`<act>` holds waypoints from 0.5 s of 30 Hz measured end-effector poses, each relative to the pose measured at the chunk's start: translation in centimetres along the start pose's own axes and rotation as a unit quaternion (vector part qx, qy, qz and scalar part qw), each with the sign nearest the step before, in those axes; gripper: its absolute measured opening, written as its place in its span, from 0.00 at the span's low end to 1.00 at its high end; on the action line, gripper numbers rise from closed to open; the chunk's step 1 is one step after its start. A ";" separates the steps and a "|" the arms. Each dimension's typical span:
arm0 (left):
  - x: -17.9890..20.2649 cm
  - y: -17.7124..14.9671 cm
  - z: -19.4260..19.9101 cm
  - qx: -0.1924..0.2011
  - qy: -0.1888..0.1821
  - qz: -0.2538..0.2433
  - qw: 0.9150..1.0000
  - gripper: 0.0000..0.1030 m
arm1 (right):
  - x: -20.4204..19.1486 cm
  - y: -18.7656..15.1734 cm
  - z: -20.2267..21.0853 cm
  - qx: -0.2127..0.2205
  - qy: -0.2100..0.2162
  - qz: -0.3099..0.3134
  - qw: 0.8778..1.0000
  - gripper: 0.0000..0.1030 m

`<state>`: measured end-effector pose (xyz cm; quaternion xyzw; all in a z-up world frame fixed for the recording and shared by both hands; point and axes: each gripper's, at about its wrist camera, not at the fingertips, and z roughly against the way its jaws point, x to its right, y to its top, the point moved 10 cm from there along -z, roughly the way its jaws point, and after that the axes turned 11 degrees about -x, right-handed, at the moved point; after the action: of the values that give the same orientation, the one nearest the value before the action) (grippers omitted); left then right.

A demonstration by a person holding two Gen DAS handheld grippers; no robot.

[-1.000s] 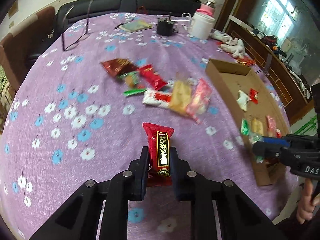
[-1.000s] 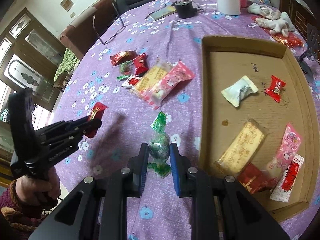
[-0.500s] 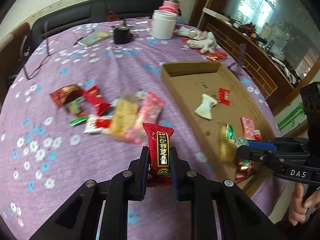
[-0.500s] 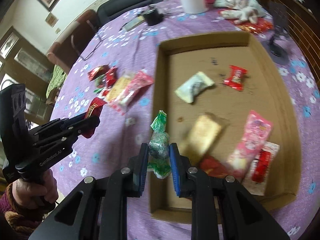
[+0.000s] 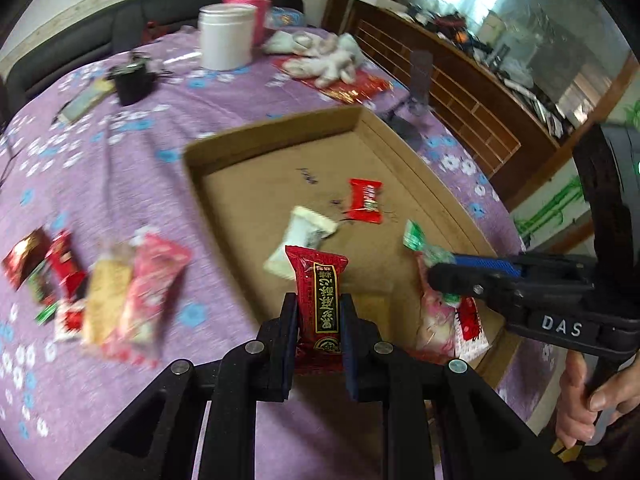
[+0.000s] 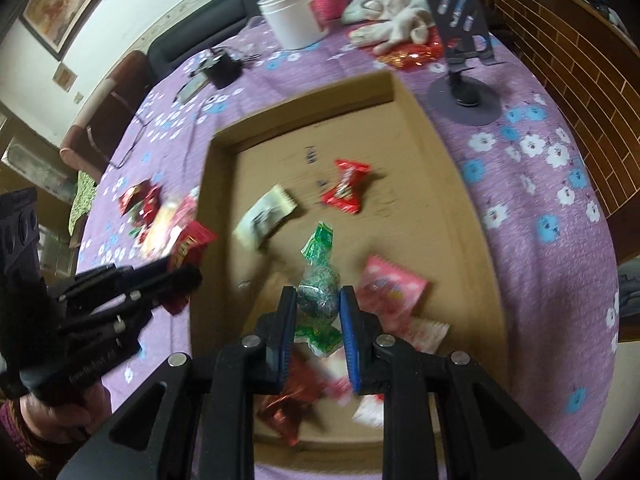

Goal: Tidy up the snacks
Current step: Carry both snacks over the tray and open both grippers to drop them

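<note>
Both hand-held grippers are now hanging over the cardboard tray (image 6: 448, 160), having swung across from the purple floral tabletop (image 5: 120, 168) since a second ago; the tray is filling both views where the cloth was filling them before; that is putting both loads in place for dropping, by my judgement. The left hand-held gripper (image 5: 318, 320) is squeezing a red snack packet (image 5: 320, 292) upright above the tray's near-left part; the right hand-held gripper (image 6: 318, 308) is pinching a green-wrapped candy (image 6: 318, 280) above the tray's middle. Inside the tray a white packet (image 6: 266, 216), a small red candy (image 6: 346, 192) and a pink packet (image 6: 390, 288) are already lying; bare cardboard is showing towards the far wall. A heap of loose snacks (image 5: 100, 292) is waiting on the cloth just left of the tray. Beyond, a white jar (image 6: 294, 16) and a phone stand (image 6: 464, 52) are standing well clear; nothing is blocking the drop.
</note>
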<state>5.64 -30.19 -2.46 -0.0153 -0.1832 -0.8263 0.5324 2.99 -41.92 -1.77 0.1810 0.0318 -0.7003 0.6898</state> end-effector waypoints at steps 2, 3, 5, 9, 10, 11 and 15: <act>0.9 0.7 -1.3 -0.010 -0.001 -0.006 1.000 0.18 | 0.7 0.7 -0.6 -0.004 -0.003 -0.007 1.000 0.20; 1.1 0.8 -1.6 -0.013 -0.001 -0.007 1.000 0.18 | 1.0 1.0 -0.8 -0.005 -0.004 -0.010 1.000 0.20; 1.7 1.4 -2.5 -0.019 0.001 -0.010 1.000 0.18 | 1.5 1.6 -1.2 -0.008 -0.007 -0.014 1.000 0.20; 2.5 2.1 -3.8 -0.025 0.002 -0.015 1.000 0.18 | 1.9 2.6 -2.2 -0.014 -0.014 -0.016 1.000 0.20; 2.5 2.3 -4.1 -0.027 0.005 -0.016 1.000 0.18 | 2.0 2.8 -2.5 -0.018 -0.018 -0.015 1.000 0.20; 2.5 2.3 -4.4 -0.028 0.007 -0.016 0.999 0.18 | 2.1 3.0 -2.8 -0.020 -0.020 -0.014 0.999 0.20; 2.3 2.7 -4.7 -0.025 0.002 -0.012 1.000 0.19 | 2.3 3.4 -3.0 -0.021 -0.026 -0.017 0.999 0.21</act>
<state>7.78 -34.70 -5.53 -0.0245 -0.1611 -0.8369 0.5225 7.00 -43.40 -4.60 0.1478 0.0314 -0.7157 0.6818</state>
